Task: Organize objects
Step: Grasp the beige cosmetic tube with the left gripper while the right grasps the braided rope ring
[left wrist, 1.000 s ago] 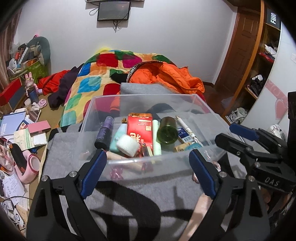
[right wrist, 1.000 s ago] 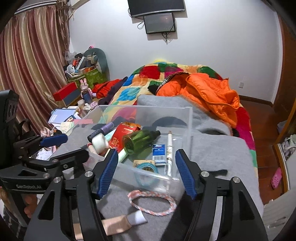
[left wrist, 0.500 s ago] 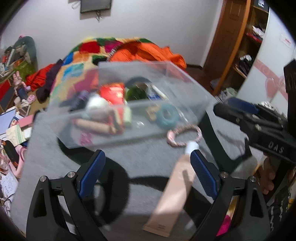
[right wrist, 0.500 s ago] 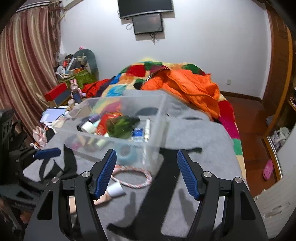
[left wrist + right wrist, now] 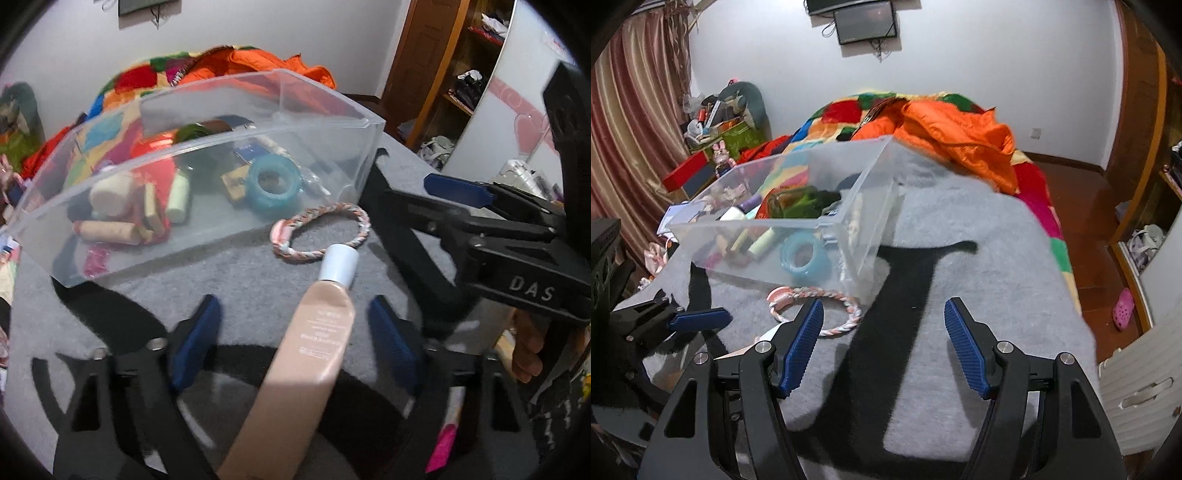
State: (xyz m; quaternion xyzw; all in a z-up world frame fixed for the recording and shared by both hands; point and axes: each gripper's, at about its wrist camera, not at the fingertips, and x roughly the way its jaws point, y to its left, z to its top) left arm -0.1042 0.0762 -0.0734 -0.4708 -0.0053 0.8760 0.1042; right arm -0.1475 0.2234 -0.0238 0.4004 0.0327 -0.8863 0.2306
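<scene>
Clear plastic bin [image 5: 258, 107] on grey blanket [image 5: 979, 258]: holds teal tape roll [image 5: 272, 183], green bottle [image 5: 801, 201], red box [image 5: 155, 162], white-capped tubes, what may be corks. Outside, just beside its front wall: braided bracelet [image 5: 321, 230], beige tube [image 5: 314, 332] between the spread fingers of left gripper [image 5: 291, 350]. Right gripper [image 5: 882, 347]: spread wide, holding nothing

Beige tube [image 5: 310, 354] with white cap lying flat on grey blanket, touching braided bracelet [image 5: 321, 232], beside clear bin [image 5: 207, 136]
</scene>
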